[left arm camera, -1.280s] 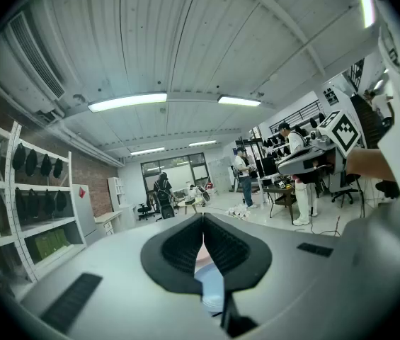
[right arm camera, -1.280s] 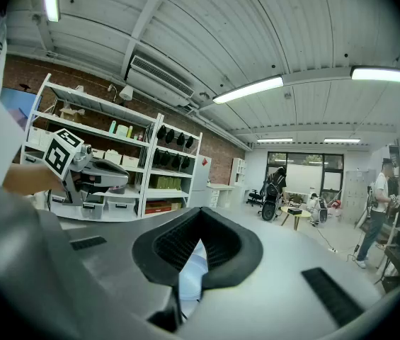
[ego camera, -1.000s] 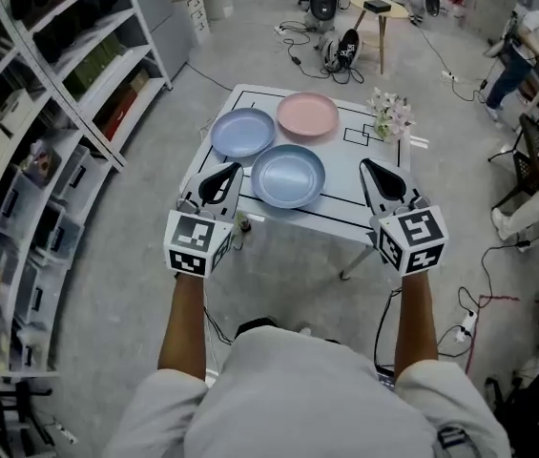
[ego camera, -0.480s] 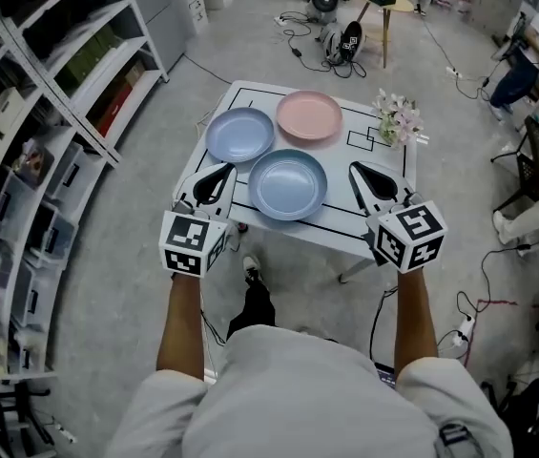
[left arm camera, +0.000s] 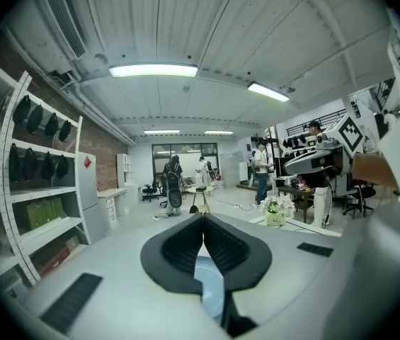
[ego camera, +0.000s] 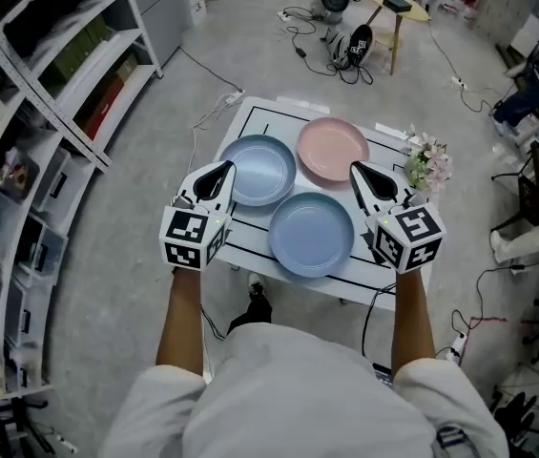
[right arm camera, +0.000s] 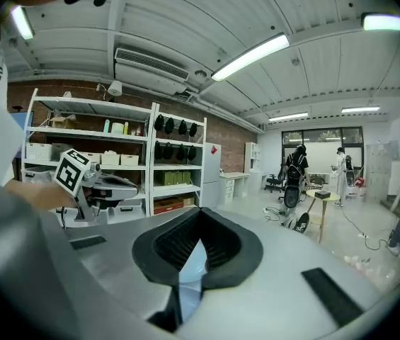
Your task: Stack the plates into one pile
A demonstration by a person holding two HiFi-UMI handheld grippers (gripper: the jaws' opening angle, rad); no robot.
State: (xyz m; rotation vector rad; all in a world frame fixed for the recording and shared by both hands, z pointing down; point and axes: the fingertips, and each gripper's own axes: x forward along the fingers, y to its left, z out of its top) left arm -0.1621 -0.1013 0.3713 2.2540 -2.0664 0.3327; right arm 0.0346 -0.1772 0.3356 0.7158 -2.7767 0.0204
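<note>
Stack: none yet | near blue plate (ego camera: 311, 234) front edge, far blue plate (ego camera: 258, 169), pink plate (ego camera: 332, 149) (all single) on counter (ego camera: 248, 227) | left tool (ego camera: 226, 167), right tool (ego camera: 358, 169) pinched together, empty

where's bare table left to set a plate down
Only strips of table: the back-left corner behind the far blue plate, and the front-left edge beside the near blue plate. The middle is crowded with three plates close together; flowers take the right edge.

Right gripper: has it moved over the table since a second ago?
Yes. Against the table, the right gripper has gone forward: from beside the near blue plate to alongside the pink plate.
</note>
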